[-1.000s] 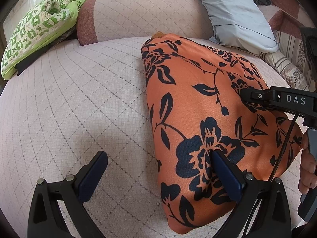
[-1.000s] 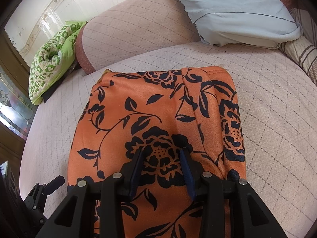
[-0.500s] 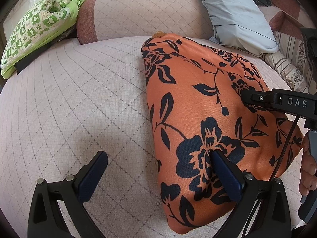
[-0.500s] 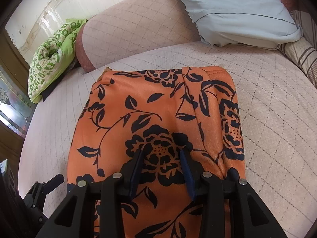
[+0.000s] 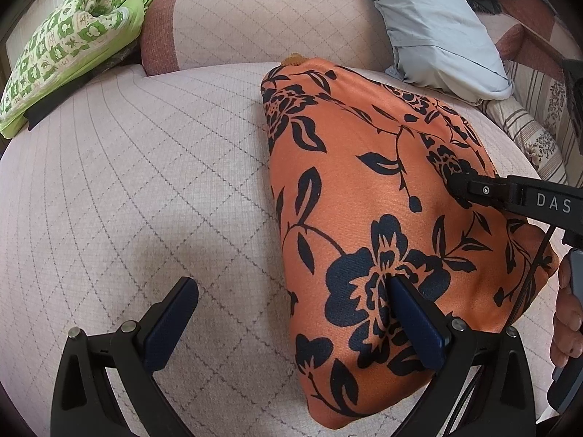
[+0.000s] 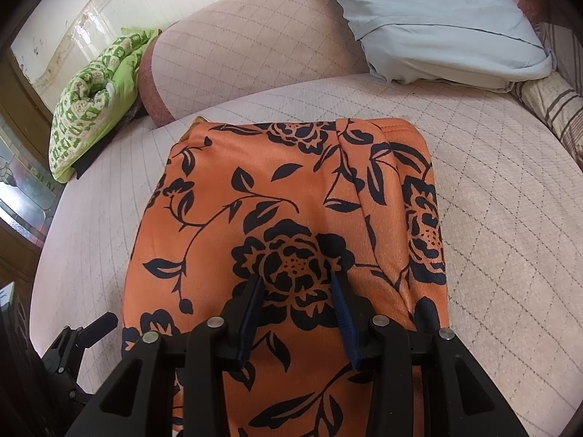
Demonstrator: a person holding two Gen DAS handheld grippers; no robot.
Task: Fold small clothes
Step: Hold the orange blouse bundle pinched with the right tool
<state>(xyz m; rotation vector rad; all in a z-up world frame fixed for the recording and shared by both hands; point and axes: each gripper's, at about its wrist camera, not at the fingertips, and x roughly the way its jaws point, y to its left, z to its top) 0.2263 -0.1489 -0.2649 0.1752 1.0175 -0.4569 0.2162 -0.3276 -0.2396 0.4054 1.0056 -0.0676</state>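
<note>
An orange garment with a dark floral print (image 5: pixel 364 189) lies folded into a long rectangle on the quilted pink cushion (image 5: pixel 145 182). My left gripper (image 5: pixel 291 287) is open wide at the garment's near left edge. Its right finger is over the cloth and its left finger over bare cushion. My right gripper (image 6: pixel 297 278) sits low over the middle of the garment (image 6: pixel 291 200) with its jaws partly apart. The cloth between them lies flat and is not pinched. One right fingertip (image 5: pixel 470 189) rests on the cloth in the left wrist view.
A green-and-white patterned bundle (image 5: pixel 73 43) lies at the back left on a dark item. A pale blue pillow (image 6: pixel 437 18) and a striped cushion (image 6: pixel 546 109) sit at the back right. A pink bolster (image 5: pixel 255 18) runs along the back. A hand (image 5: pixel 568 313) shows at the right edge.
</note>
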